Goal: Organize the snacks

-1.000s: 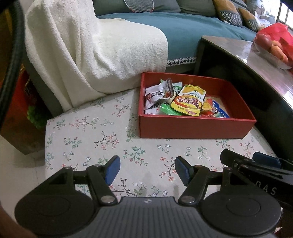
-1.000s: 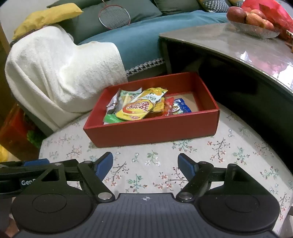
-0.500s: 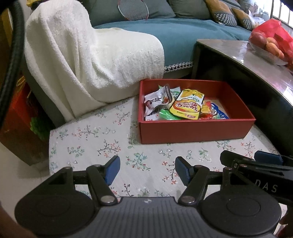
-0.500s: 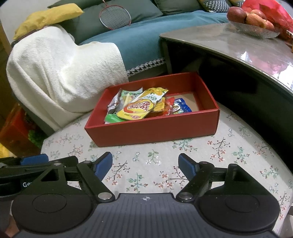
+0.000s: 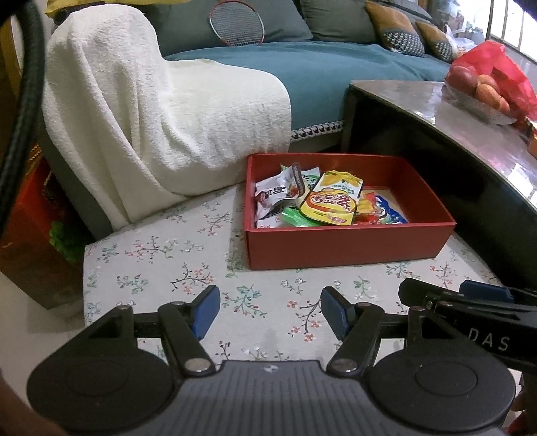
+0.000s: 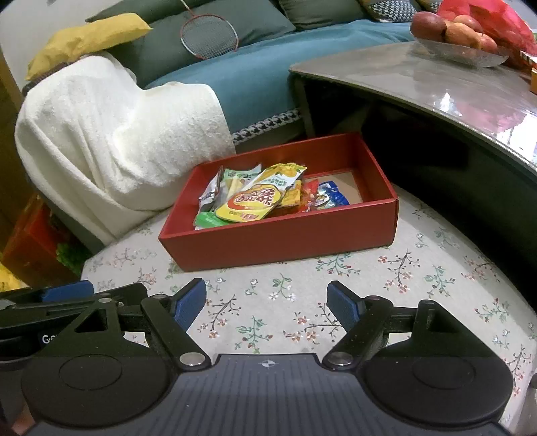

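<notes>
A red cardboard box [image 5: 345,248] [image 6: 275,241] sits on a floral-cloth surface [image 5: 167,265] [image 6: 419,268]. Inside it lies a heap of snack packets, with a yellow pouch [image 5: 330,201] [image 6: 256,199] on top, a white-and-red packet [image 5: 272,194] at the left and a blue one [image 6: 330,196] at the right. My left gripper [image 5: 270,312] hovers over the cloth in front of the box, open and empty. My right gripper [image 6: 266,303] is likewise open and empty, short of the box's front wall. Each gripper's side shows at the edge of the other's view.
A white towel [image 5: 141,110] [image 6: 110,134] drapes over a sofa arm behind the box. A dark glass-topped coffee table [image 5: 470,134] [image 6: 436,87] stands close on the right, bearing a fruit bowl [image 6: 459,37]. A badminton racket [image 5: 236,23] lies on the teal sofa.
The left wrist view has tipped upward a little, so the box sits lower in the frame and more of the sofa shows. The right view is unchanged. Both grippers stay open.
</notes>
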`<state>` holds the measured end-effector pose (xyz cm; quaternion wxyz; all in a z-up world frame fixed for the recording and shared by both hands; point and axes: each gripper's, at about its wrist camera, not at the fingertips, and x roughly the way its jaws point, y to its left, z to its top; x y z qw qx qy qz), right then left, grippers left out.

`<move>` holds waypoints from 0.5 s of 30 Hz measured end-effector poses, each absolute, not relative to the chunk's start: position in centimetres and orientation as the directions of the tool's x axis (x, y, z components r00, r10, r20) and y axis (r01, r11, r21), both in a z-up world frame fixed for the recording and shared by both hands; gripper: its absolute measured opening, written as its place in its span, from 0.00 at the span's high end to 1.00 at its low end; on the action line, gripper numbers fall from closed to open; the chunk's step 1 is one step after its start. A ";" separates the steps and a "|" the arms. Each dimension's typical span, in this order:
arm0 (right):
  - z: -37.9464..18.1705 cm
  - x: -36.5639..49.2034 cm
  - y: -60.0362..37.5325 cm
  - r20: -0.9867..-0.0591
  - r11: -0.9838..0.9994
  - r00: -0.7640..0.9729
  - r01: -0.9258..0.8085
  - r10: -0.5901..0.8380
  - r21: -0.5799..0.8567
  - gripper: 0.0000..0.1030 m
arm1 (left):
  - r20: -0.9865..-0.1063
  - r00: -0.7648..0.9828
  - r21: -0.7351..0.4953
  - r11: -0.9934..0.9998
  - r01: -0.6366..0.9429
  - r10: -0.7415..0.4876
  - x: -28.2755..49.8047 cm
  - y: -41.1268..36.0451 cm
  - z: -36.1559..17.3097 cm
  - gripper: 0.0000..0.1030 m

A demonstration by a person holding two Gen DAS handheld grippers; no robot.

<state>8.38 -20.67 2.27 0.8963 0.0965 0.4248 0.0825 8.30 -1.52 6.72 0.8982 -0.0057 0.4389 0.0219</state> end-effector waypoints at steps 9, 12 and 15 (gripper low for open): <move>2.3 8.2 -20.6 -0.744 0.966 0.625 -0.070 0.237 0.249 0.18 | -0.792 0.609 0.010 0.999 -0.049 0.038 8.4 -1.4 6.6 0.40; 2.4 8.2 -20.6 -0.744 0.966 0.625 -0.070 0.237 0.249 0.18 | -0.792 0.609 0.011 0.998 -0.054 0.042 8.4 -1.4 6.5 0.37; 2.3 8.2 -20.7 -0.744 0.966 0.625 -0.066 0.236 0.250 0.16 | -0.792 0.609 0.008 0.998 -0.059 0.043 8.5 -1.3 6.4 0.34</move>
